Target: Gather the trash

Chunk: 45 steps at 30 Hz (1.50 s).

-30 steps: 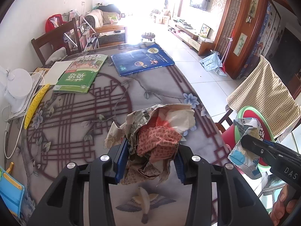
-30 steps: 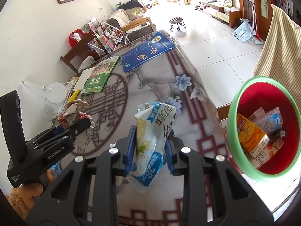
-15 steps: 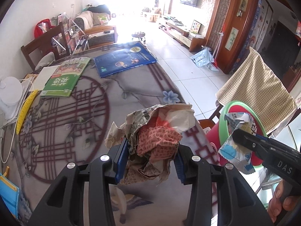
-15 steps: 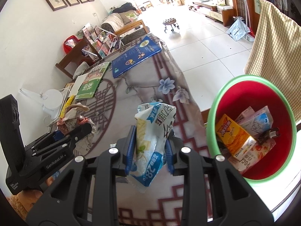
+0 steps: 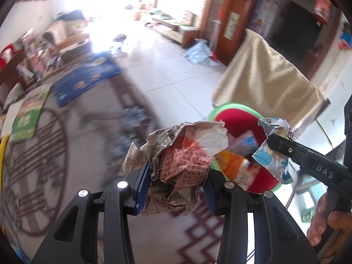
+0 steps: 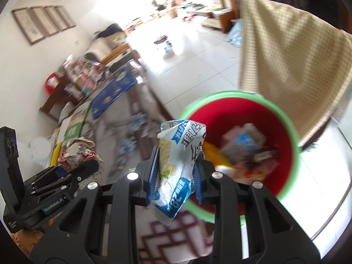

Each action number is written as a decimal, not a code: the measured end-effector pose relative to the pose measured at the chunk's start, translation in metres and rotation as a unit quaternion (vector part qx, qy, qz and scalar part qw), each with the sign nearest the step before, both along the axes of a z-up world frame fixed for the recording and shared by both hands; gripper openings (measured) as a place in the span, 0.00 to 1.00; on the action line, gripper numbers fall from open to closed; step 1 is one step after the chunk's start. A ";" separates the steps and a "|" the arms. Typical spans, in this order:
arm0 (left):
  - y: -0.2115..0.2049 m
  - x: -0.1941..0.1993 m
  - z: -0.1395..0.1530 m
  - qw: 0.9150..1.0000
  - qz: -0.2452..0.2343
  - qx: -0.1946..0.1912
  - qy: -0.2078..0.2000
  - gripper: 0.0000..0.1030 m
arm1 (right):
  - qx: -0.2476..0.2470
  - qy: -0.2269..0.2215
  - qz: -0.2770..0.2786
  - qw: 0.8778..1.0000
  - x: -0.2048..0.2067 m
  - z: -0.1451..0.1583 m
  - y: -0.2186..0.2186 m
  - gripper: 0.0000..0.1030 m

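Observation:
My left gripper (image 5: 173, 187) is shut on a crumpled paper wad (image 5: 182, 158) printed in red and grey, held above the table's right edge, next to the bin. My right gripper (image 6: 175, 176) is shut on a blue and white snack wrapper (image 6: 178, 156); in the left wrist view the wrapper (image 5: 270, 151) hangs over the bin. The red bin with a green rim (image 6: 292, 136) stands just off the table and holds several cartons and wrappers (image 6: 246, 145). The left gripper with its wad (image 6: 77, 154) shows at the left of the right wrist view.
The patterned table (image 5: 50, 154) carries a green book (image 5: 28, 114), a blue book (image 5: 85, 79) and a yellow strip at the far left. A chair draped in checked cloth (image 5: 264, 83) stands behind the bin. Tiled floor lies beyond.
Both grippers have swung right, towards the bin, each keeping its load. The bin is now larger and closer in both views, and the table has slid left.

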<state>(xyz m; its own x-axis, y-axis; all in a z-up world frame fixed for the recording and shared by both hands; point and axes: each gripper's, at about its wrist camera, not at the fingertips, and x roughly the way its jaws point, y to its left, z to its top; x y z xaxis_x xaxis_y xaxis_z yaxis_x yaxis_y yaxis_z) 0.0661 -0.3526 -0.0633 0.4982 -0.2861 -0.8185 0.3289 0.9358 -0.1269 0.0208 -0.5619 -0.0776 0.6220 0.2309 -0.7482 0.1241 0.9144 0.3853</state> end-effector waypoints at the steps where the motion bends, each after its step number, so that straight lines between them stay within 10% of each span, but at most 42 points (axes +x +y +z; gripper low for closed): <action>1: -0.010 0.001 -0.001 1.000 -0.012 0.000 -0.001 0.39 | -0.001 0.001 -0.009 1.000 -0.002 0.000 -0.007 0.27; 19: -0.113 0.026 0.000 0.995 -0.100 -0.009 -0.006 0.54 | -0.011 0.016 -0.074 0.997 -0.017 -0.010 -0.083 0.30; 23: -0.106 0.029 0.006 0.996 -0.088 -0.018 -0.018 0.71 | -0.008 0.026 -0.073 0.997 -0.012 -0.017 -0.082 0.54; 30: -0.070 0.024 0.028 0.997 -0.045 -0.023 -0.060 0.87 | -0.001 0.017 -0.075 0.997 -0.011 -0.017 -0.069 0.67; 36: -0.006 0.011 0.069 0.991 0.014 -0.054 -0.125 0.92 | -0.050 -0.081 -0.059 0.994 -0.020 0.031 -0.017 0.96; 45: 0.116 -0.035 0.117 0.954 0.117 -0.051 -0.272 0.92 | -0.195 -0.224 -0.090 0.951 -0.050 0.087 0.100 0.96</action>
<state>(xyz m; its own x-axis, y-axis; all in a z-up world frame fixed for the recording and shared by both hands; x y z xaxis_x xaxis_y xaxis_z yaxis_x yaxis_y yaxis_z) 0.0314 -0.2366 0.0539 0.9008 -0.1803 -0.3951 0.1566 0.9834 -0.0917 -0.0295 -0.4617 0.0098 0.9013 -0.1489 -0.4068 0.1946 0.9782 0.0731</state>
